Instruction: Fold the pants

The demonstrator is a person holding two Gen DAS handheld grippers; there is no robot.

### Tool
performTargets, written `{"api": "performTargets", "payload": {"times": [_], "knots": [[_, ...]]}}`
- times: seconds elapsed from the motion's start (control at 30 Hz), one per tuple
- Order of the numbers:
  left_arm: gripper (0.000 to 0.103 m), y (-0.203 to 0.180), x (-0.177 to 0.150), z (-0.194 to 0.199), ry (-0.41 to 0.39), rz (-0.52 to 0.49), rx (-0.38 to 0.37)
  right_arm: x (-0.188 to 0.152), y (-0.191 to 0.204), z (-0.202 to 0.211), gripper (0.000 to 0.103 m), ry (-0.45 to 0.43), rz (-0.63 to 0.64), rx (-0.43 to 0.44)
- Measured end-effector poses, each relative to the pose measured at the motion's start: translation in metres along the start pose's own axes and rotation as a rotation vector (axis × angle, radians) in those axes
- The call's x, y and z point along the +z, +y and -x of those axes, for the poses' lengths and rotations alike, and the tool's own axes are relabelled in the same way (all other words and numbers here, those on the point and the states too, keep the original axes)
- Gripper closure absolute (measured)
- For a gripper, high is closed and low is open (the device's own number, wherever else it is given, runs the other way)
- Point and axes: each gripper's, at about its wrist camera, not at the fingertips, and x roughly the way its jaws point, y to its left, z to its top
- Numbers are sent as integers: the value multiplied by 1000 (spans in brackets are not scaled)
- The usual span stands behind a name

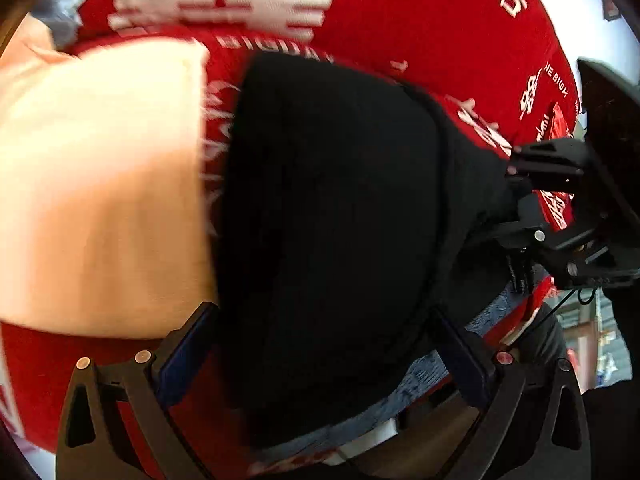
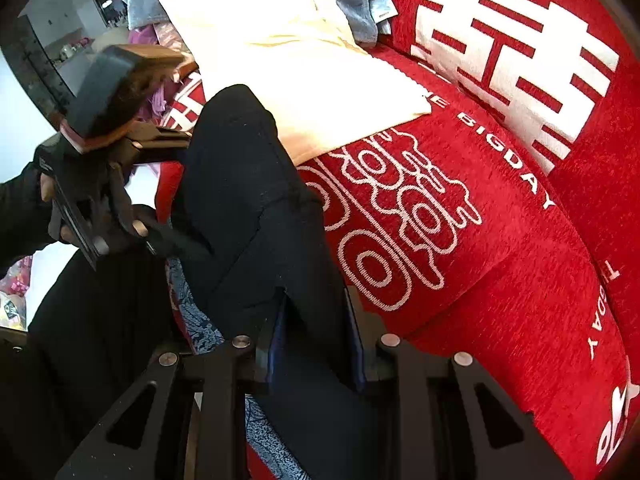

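Left wrist view, nearest first: the left gripper (image 1: 324, 344) has its two blue-padded fingers (image 1: 186, 354) spread wide at about 7 and 5 o'clock, and the black pants (image 1: 328, 208) bulge between them. The cloth fills the gap, but the pads do not look pressed together on it; whether they truly pinch it I cannot tell. Beyond the fingers the pants rise as a dark mound through the middle of the view. At 9 o'clock lies a cream cloth (image 1: 100, 184), blurred. At 3 o'clock the right gripper (image 1: 560, 200) reaches in, its fingers touching the pants' edge. Behind everything spreads the red cover (image 1: 420, 20) with white characters, and a strip of blue patterned fabric (image 1: 476, 320) shows under the pants at 5 o'clock.

Right wrist view, nearest first: the right gripper (image 2: 316, 344) has its jaws drawn in close at 6 o'clock, clamped on a fold of the pants (image 2: 240, 200) that runs up between the pads (image 2: 276, 344). The garment stretches from there toward 10 o'clock, where the left gripper (image 2: 160, 136) meets its far end, held by a gloved hand (image 2: 120, 216). Blue patterned fabric (image 2: 200, 320) peeks out beside the pants at 7 o'clock. To the right, from 2 to 5 o'clock, the red cover (image 2: 500, 260) lies with white looped designs and lettering. Farther off at 12 o'clock sits the cream cloth (image 2: 280, 48), with grey-blue garments (image 2: 360, 4) heaped just behind it.
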Motion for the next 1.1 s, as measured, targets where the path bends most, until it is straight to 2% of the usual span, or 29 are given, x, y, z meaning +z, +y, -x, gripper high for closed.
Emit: {"api": "performTargets", "payload": {"times": [0.03,0.1,0.17,0.2,0.23,0.27,0.3,0.4,0.47,0.57,0.63,0.7,0.77,0.8,0.87,0.97,1.03,1.1], "knots": [[0,-9,0,-4,14,-4,4,-1,-1,-1,73,2,-1,2],[0,-31,-3,-14,27,-84,48,0,-6,-5,73,8,-18,11],[4,-51,-11,-25,52,-158,156,2,-15,-12,73,16,-55,21],[17,-55,-14,-28,63,-177,206,3,-18,-14,72,21,-71,26],[25,-59,-17,-31,78,-193,245,5,-23,-19,71,32,-97,28],[32,-63,-18,-32,85,-203,275,6,-25,-22,64,36,-110,28],[42,-63,-17,-29,86,-195,272,8,-28,-23,51,38,-128,6],[53,-61,-13,-22,106,-134,243,8,-38,-14,30,7,-170,-51],[54,-58,-9,-19,109,-99,230,1,-49,-4,23,-9,-210,-104],[54,-57,-6,-19,120,-58,216,-18,-71,0,22,41,-290,-226],[54,-56,-4,-19,123,-44,208,-39,-91,0,22,80,-408,-303],[55,-54,-1,-17,116,-30,212,-56,-99,-3,22,94,-494,-323],[57,-58,1,-14,112,-23,224,-75,-96,-17,22,117,-565,-275],[59,-61,3,-12,109,-25,229,-82,-90,-23,20,122,-568,-261],[61,-67,2,-8,99,-41,242,-85,-65,-26,16,95,-489,-344],[62,-73,1,-3,91,-47,252,-93,-35,-27,8,84,-480,-326],[62,-76,2,-1,90,-34,247,-100,-19,-28,7,92,-445,-366],[63,-77,4,3,81,-31,247,-113,-3,-25,5,81,-426,-348]]}}
